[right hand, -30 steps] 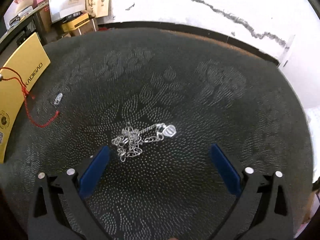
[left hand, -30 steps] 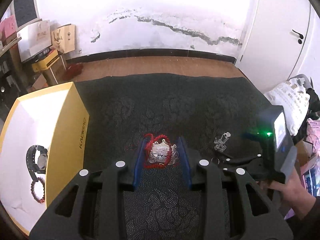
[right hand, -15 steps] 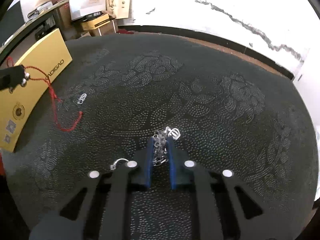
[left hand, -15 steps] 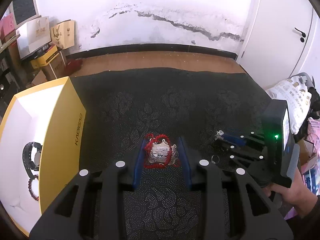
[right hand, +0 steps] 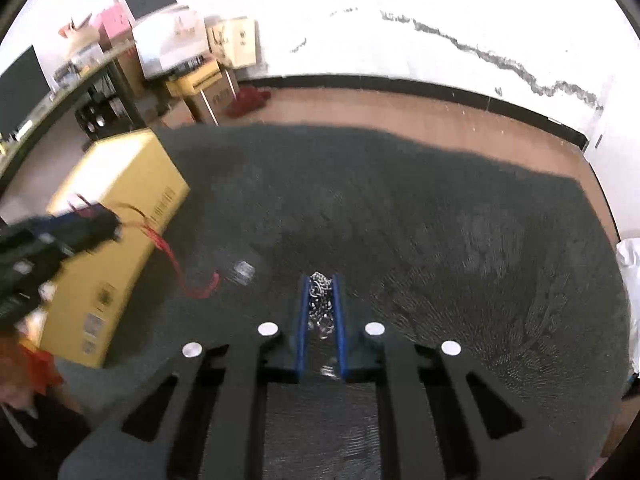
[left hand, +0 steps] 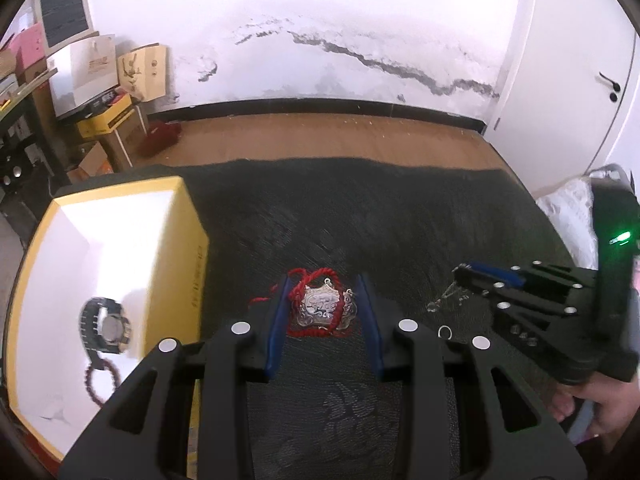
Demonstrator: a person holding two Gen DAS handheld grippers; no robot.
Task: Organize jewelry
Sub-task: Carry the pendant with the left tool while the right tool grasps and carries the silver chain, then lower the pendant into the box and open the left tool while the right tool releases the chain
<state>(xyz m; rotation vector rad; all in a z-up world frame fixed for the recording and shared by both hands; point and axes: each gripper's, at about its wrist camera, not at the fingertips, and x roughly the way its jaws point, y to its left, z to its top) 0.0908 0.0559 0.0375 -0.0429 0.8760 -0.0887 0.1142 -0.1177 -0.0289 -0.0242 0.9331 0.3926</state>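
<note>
My left gripper (left hand: 324, 284) is shut on a silver pendant on a red cord (left hand: 322, 310) and holds it above the dark patterned cloth (left hand: 360, 208). The cord's end hangs down, seen in the right wrist view (right hand: 176, 268). My right gripper (right hand: 320, 280) is shut on a silver chain (right hand: 320, 304) and holds it off the cloth; it also shows in the left wrist view (left hand: 464, 274) with the chain dangling (left hand: 444, 300). A yellow box (left hand: 196, 264) with a white inside stands to the left and holds a black watch (left hand: 106, 328) and a bead bracelet (left hand: 100, 384).
A small silver ring (left hand: 444, 333) lies on the cloth between the grippers. A small silver item (right hand: 244, 269) lies on the cloth near the box. Cardboard boxes (left hand: 120, 92) and shelves stand at the back left. A white door (left hand: 580, 72) is at the right.
My right gripper closed on the silver chain and lifted it off the cloth. My left gripper rose with the pendant and moved towards the yellow box.
</note>
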